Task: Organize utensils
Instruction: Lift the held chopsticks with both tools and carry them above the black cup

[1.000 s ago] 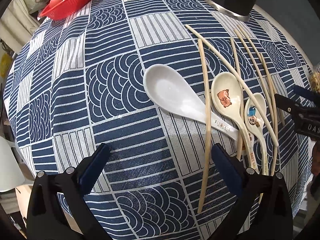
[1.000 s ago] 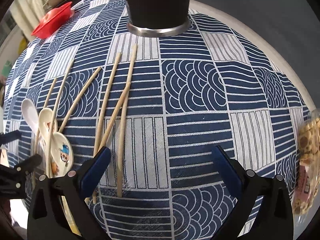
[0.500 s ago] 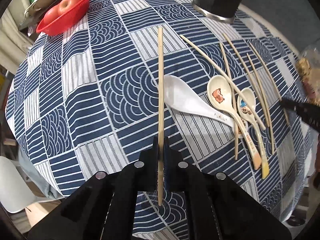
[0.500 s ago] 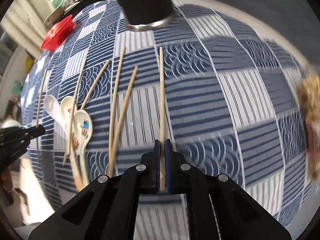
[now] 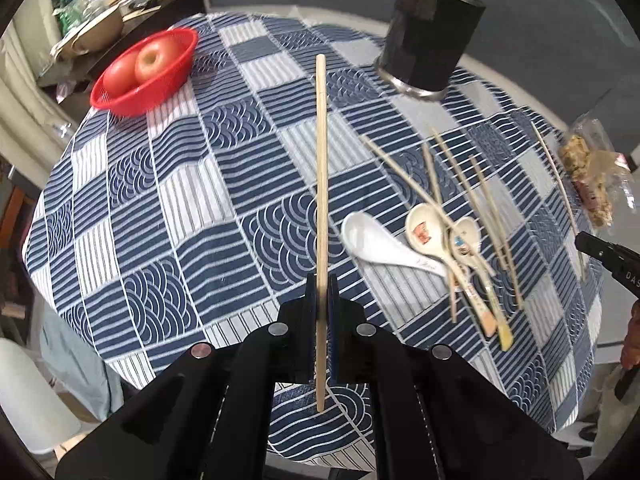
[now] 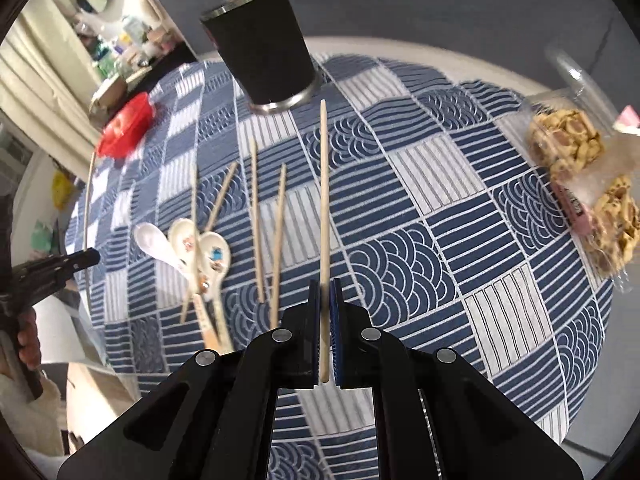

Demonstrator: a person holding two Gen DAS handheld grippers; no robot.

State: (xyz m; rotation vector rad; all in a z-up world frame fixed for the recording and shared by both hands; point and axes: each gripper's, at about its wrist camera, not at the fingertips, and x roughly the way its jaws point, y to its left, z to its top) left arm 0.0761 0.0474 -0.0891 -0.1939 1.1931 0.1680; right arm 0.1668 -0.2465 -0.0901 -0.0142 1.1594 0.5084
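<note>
Looking along our left gripper [image 5: 321,292], we see its jaws clamped on a chopstick [image 5: 321,184] that stands out straight ahead, lifted off the blue patterned tablecloth [image 5: 192,208]. Its tip points just left of the black cup [image 5: 432,36]. Nearer us than the cup and to its right lie four loose chopsticks [image 5: 460,176] crossing three spoons [image 5: 424,236]; far to the cup's left sits a red basket [image 5: 168,80] with apples

Along our right gripper [image 6: 325,300], the jaws pinch a second chopstick [image 6: 324,200], also raised, its tip just short of the black cup [image 6: 260,48]. The loose chopsticks [image 6: 256,220] and spoons [image 6: 200,248] lie left of it, below the cup; a bag of cookies [image 6: 576,160] rests far right of the cup
</note>
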